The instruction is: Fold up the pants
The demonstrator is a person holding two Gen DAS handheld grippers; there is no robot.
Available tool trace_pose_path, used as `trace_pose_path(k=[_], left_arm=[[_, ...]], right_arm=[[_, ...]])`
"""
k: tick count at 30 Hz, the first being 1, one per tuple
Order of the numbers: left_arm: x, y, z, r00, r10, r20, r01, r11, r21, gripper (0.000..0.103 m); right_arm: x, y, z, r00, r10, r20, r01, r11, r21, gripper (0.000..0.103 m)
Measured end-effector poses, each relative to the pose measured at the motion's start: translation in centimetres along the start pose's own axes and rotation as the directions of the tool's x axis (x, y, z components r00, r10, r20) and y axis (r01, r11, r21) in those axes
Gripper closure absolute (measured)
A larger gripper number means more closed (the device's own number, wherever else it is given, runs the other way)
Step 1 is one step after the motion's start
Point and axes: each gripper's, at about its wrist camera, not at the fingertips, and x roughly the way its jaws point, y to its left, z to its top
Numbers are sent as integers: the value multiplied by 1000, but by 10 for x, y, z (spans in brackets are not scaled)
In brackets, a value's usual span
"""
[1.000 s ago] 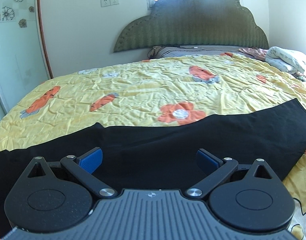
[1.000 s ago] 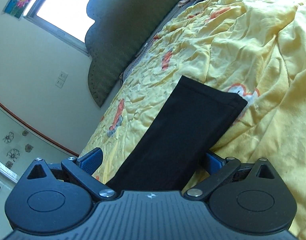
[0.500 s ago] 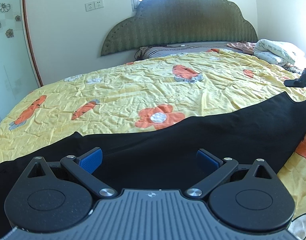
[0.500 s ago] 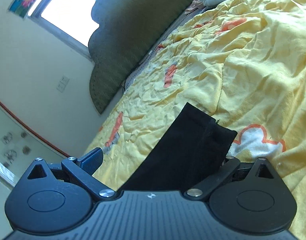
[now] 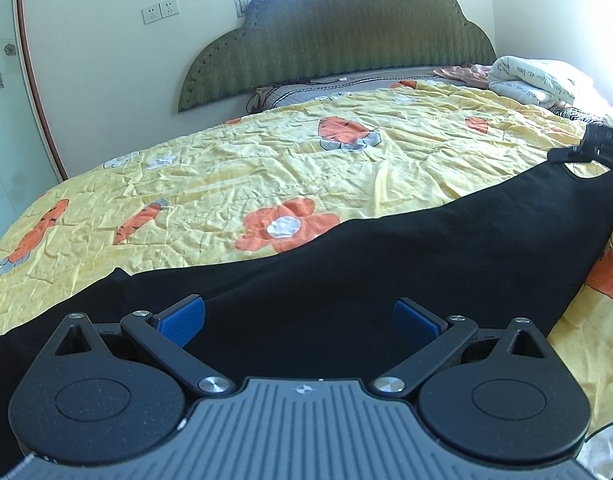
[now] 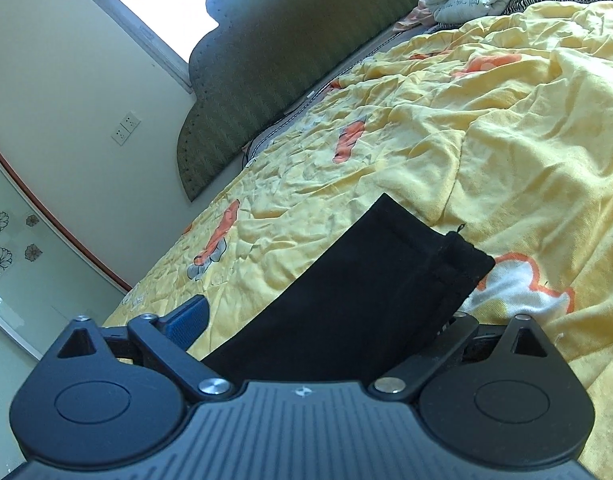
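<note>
I see the black pants point(image 5: 386, 264) lying flat across the lower half of the left view, on the yellow flowered bedspread point(image 5: 266, 168). My left gripper point(image 5: 298, 320) is wide open above them, the pads touching nothing. In the right view the leg end point(image 6: 386, 280) lies between the jaws of my right gripper point(image 6: 318, 324), which have just been closing but do not press it. The green headboard point(image 5: 346, 32) is at the top.

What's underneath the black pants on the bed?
The black pants lie on the yellow flowered bedspread, which shows all around them. Whatever is directly beneath the fabric is covered.
</note>
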Motion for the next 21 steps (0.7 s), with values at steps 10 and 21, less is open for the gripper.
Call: trace_pose_path(k=[10, 21], left_arm=[[5, -9, 11, 999, -46, -18, 46, 999, -16, 1], [44, 9, 51, 830, -552, -79, 456, 753, -475, 3]], right_arm=[[-7, -42, -1, 1000, 3, 31, -9, 982, 189, 97], [-18, 28, -1, 986, -110, 122, 133, 972, -194, 98]])
